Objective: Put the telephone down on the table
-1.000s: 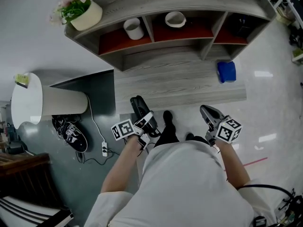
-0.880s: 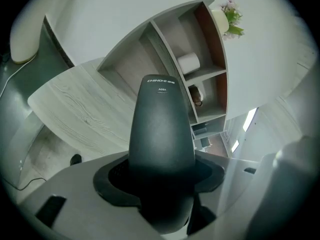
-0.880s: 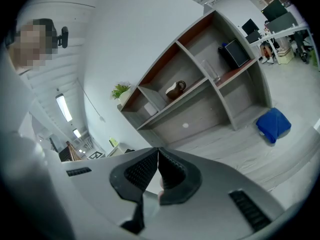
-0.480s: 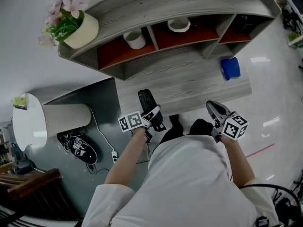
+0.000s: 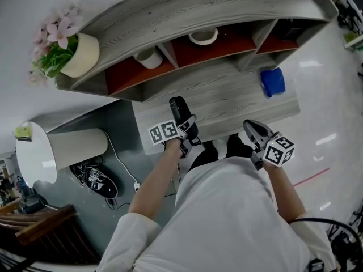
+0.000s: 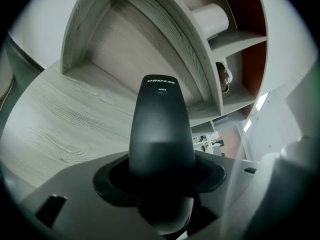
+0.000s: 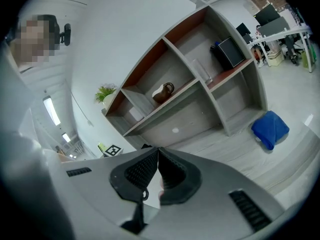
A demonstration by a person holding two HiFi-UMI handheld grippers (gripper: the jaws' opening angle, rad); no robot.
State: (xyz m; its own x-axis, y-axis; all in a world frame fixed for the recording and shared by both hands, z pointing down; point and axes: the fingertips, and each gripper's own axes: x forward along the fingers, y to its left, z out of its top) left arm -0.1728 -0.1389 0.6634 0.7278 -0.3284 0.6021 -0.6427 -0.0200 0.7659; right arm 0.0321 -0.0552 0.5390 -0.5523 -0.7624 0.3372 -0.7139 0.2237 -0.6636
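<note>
Two grippers at a grey wood table [image 5: 238, 103], left to right: left gripper [image 5: 187, 132], jaws spread wide and clamped on the black telephone [image 5: 179, 107], held over the table's near edge and tilted downward; the carry-and-lower step appears in hand, and the next move calls for setting it flat before release; right gripper [image 5: 253, 130], jaws closed together, empty; telephone's underside and its clearance from the table stay hidden
</note>
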